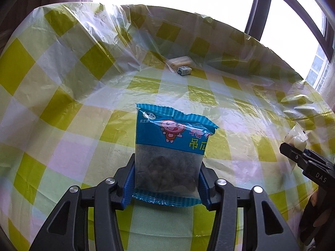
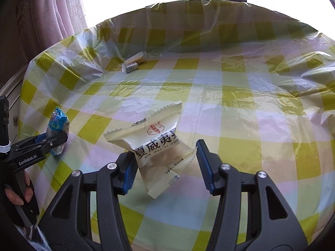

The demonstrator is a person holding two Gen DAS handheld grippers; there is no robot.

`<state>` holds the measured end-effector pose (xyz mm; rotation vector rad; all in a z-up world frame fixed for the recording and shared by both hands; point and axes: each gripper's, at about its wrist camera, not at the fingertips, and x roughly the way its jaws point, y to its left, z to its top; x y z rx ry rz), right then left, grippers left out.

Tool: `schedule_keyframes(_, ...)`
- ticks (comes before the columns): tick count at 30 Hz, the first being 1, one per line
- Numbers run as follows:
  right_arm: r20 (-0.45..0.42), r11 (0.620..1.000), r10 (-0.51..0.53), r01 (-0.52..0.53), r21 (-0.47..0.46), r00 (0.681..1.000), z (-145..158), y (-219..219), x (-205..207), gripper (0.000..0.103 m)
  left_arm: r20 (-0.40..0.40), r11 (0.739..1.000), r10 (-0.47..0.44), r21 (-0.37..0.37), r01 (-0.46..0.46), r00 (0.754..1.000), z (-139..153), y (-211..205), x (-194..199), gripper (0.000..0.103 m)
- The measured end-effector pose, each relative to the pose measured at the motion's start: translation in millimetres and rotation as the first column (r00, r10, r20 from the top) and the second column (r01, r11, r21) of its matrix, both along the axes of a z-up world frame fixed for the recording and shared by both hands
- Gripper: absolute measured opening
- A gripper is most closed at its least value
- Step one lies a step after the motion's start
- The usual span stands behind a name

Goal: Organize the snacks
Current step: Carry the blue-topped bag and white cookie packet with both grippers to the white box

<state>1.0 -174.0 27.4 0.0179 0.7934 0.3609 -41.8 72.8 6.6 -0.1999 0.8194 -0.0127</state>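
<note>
Left gripper (image 1: 166, 179) is pinching the blue packet (image 1: 169, 152) fine, but the right gripper (image 2: 165, 167) only pinches the cream packet (image 2: 155, 146) from its 9 o'clock side, so it could twist loose.

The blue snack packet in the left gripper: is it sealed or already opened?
Sealed, as far as visible. The blue snack packet, clamped in the left gripper, shows intact crimped seams at top and bottom, and its dark contents remain inside.
</note>
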Motion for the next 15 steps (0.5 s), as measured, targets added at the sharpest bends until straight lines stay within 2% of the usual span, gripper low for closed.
schedule_keyframes(7, -0.005, 0.999, -0.031, 0.031, 0.025, 1.0, -1, -8, 1, 0.056, 0.001, 0.999, -0.006, -0.038, 0.006, 1.0, -1, 5, 0, 0.052)
schedule_keyframes(10, -0.01, 0.996, -0.086, 0.086, 0.024, 0.996, -1, -13, 2, 0.056, 0.001, 0.999, -0.003, -0.04, 0.004, 1.0, -1, 5, 0, 0.052)
schedule_keyframes(12, 0.017, 0.994, -0.106, 0.106, 0.021, 0.994, 2, -15, -2, 0.056, 0.004, 0.999, -0.003, -0.045, 0.003, 1.0, 0, 5, -1, 0.052)
schedule_keyframes(15, 0.056, 0.993, -0.106, 0.102, 0.064, 0.993, 8, -18, -17, 0.056, 0.01, 0.997, 0.021, -0.073, -0.02, 1.0, 0, 11, -5, 0.052)
